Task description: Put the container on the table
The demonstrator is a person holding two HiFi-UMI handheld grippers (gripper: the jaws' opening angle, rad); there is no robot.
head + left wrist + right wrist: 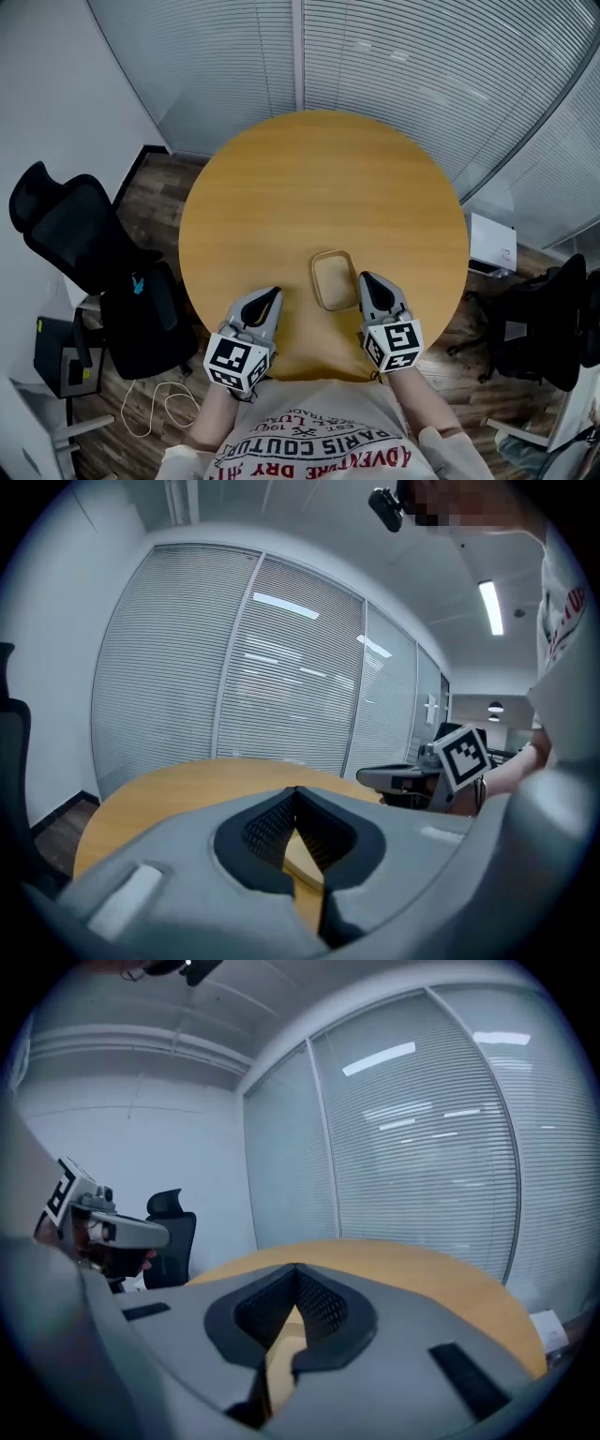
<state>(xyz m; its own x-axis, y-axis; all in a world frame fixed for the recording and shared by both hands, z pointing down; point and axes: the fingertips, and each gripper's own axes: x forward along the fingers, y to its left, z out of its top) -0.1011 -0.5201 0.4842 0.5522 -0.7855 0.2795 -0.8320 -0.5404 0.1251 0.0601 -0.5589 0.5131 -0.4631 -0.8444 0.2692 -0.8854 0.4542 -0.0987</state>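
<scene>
A shallow tan container (332, 278) with rounded corners rests on the round wooden table (319, 187), near its front edge. My right gripper (364, 277) hovers just right of the container, fingertips together and nothing between them. My left gripper (275, 292) hangs over the table's front edge, a short way left of the container, and is also shut and empty. In the left gripper view the jaws (296, 789) meet at the tips, with the right gripper's marker cube (464, 754) to the right. In the right gripper view the jaws (296, 1267) are closed over the tabletop.
Black office chairs stand at the left (66, 225) and right (544, 319) of the table. A black bag (150, 319) and a white cable (159, 403) lie on the floor at the left. A white box (492, 244) sits at the right. Blind-covered glass walls (422, 66) run behind.
</scene>
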